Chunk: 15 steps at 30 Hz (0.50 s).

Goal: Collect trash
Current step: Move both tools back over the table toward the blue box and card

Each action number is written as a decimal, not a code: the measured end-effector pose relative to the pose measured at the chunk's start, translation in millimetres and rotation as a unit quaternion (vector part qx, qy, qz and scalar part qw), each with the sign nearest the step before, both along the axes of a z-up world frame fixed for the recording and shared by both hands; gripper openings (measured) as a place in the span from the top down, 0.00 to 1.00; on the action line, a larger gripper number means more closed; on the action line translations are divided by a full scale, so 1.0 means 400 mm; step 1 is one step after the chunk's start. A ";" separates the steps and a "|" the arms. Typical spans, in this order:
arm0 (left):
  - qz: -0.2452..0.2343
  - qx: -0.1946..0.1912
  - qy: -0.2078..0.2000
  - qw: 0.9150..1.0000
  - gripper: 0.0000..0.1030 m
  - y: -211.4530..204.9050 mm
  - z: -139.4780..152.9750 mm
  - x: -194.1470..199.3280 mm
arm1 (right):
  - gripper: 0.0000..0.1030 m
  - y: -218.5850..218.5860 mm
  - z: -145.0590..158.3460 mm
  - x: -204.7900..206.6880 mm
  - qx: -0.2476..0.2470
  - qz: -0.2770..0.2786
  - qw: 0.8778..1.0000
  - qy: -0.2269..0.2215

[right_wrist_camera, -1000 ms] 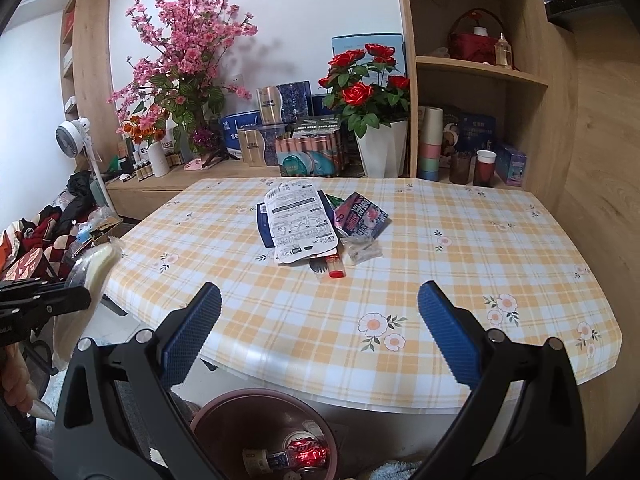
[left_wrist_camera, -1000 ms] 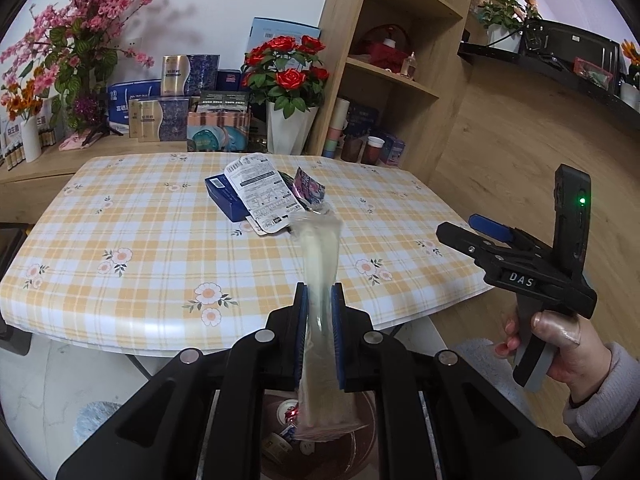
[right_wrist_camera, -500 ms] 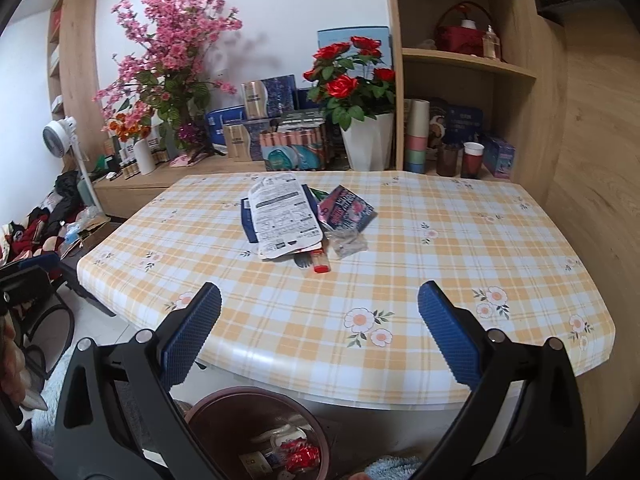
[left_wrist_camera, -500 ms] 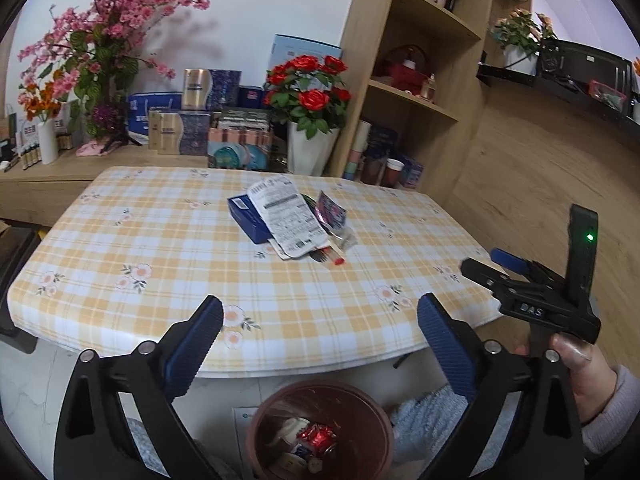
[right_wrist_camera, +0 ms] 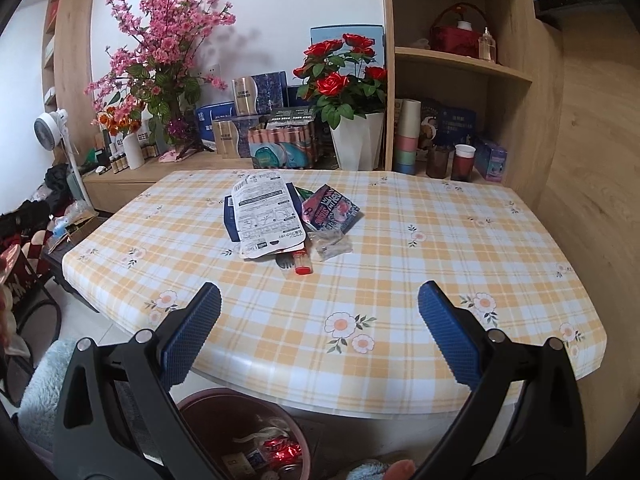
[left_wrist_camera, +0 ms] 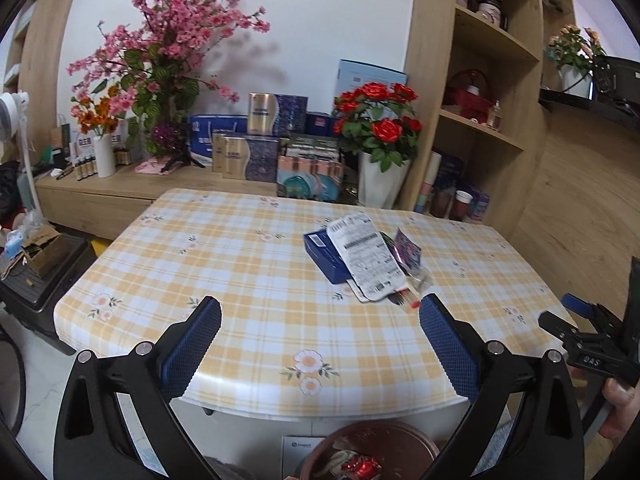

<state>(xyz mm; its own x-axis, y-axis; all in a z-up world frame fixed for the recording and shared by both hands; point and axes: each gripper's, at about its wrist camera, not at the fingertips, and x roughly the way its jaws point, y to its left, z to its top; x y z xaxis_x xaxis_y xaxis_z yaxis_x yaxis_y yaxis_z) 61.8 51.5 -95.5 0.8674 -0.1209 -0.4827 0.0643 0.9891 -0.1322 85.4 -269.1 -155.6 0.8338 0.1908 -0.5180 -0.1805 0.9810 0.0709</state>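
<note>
A pile of trash lies mid-table: a white printed package [left_wrist_camera: 366, 258] [right_wrist_camera: 269, 214] on a blue box [left_wrist_camera: 322, 254] [right_wrist_camera: 229, 220], a pink-purple snack wrapper [right_wrist_camera: 330, 210] [left_wrist_camera: 408, 250], a crumpled clear wrapper [right_wrist_camera: 332, 245] and a small red-capped tube [right_wrist_camera: 303, 264] [left_wrist_camera: 412, 300]. My left gripper [left_wrist_camera: 320, 344] is open and empty above the table's near edge. My right gripper [right_wrist_camera: 320, 340] is open and empty there too; it shows at the right of the left wrist view [left_wrist_camera: 580, 332]. A brown trash bin [left_wrist_camera: 372, 456] [right_wrist_camera: 244, 436] with trash inside stands on the floor below both.
The table [left_wrist_camera: 248, 272] has a yellow plaid cloth. Behind it stand a white pot of red roses [right_wrist_camera: 356, 144], boxes, a pink blossom arrangement [left_wrist_camera: 168, 60] and wooden shelves [right_wrist_camera: 460, 64]. A fan and clutter are at the left [right_wrist_camera: 52, 132].
One second ago my left gripper was shut on a pale plastic wrapper over the bin. It has opened, the wrapper is gone from it, and both grippers have risen and moved toward the table.
</note>
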 end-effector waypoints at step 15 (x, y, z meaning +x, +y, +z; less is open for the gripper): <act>-0.004 0.010 -0.005 1.000 0.06 0.024 -0.051 0.108 | 0.05 0.010 -0.051 0.135 0.010 0.021 0.999 0.029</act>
